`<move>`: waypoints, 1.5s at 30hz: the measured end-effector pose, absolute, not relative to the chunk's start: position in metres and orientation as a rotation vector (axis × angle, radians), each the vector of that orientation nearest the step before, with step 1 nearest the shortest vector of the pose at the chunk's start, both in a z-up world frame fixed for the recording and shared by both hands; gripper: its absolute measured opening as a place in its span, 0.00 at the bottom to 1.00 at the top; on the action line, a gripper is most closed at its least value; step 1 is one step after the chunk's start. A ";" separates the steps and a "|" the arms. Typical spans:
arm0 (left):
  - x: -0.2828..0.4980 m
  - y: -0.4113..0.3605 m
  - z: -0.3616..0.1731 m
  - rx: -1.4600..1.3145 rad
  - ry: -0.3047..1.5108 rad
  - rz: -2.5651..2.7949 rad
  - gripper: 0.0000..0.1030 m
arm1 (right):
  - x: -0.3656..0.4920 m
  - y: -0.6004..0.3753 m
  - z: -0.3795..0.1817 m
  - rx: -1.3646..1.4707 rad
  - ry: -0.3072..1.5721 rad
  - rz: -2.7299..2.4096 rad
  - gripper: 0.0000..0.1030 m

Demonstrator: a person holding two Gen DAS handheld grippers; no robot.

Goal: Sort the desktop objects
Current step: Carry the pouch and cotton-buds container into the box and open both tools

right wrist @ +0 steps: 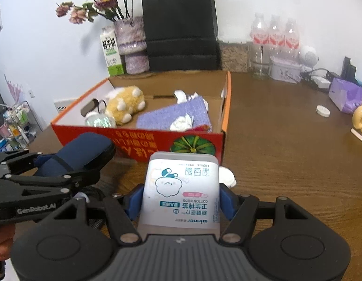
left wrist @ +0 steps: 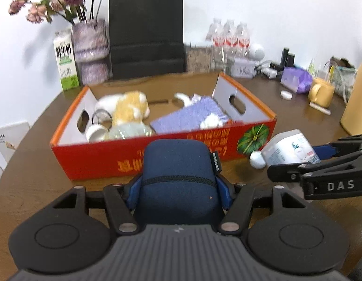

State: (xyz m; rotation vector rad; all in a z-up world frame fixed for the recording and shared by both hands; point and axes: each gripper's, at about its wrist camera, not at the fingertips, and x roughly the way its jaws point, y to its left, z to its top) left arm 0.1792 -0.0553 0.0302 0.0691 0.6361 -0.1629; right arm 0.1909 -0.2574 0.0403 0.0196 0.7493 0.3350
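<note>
My left gripper (left wrist: 178, 187) is shut on a navy zippered case (left wrist: 178, 171), held just in front of the red cardboard box (left wrist: 99, 159). It also shows in the right wrist view (right wrist: 78, 157). My right gripper (right wrist: 181, 201) is shut on a white cotton buds box (right wrist: 182, 192), which also shows in the left wrist view (left wrist: 291, 147), near the red box's (right wrist: 139, 145) front right corner. Inside the box lie a plush toy (right wrist: 124, 105), a purple cloth (right wrist: 176, 114), a glass jar (right wrist: 99, 120) and white scraps.
A small white round thing (right wrist: 226, 176) lies on the brown table (right wrist: 286, 152) by the cotton buds box. Behind the box stand a black paper bag (right wrist: 181, 28), a flower vase (right wrist: 132, 42), a milk carton (right wrist: 110, 51) and water bottles (right wrist: 274, 37). A yellow mug (left wrist: 321, 91) and purple pack (right wrist: 347, 96) sit right.
</note>
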 end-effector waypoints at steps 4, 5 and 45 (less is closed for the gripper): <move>0.173 -0.051 0.048 0.057 0.571 -0.167 0.62 | 0.191 -0.256 0.055 0.031 0.708 0.353 0.63; 0.173 -0.049 0.053 0.049 0.554 -0.167 0.62 | 0.192 -0.254 0.060 0.031 0.696 0.357 0.63; 0.331 -0.036 0.027 -0.038 0.481 -0.066 0.62 | 0.355 -0.217 0.029 0.073 0.543 0.272 0.63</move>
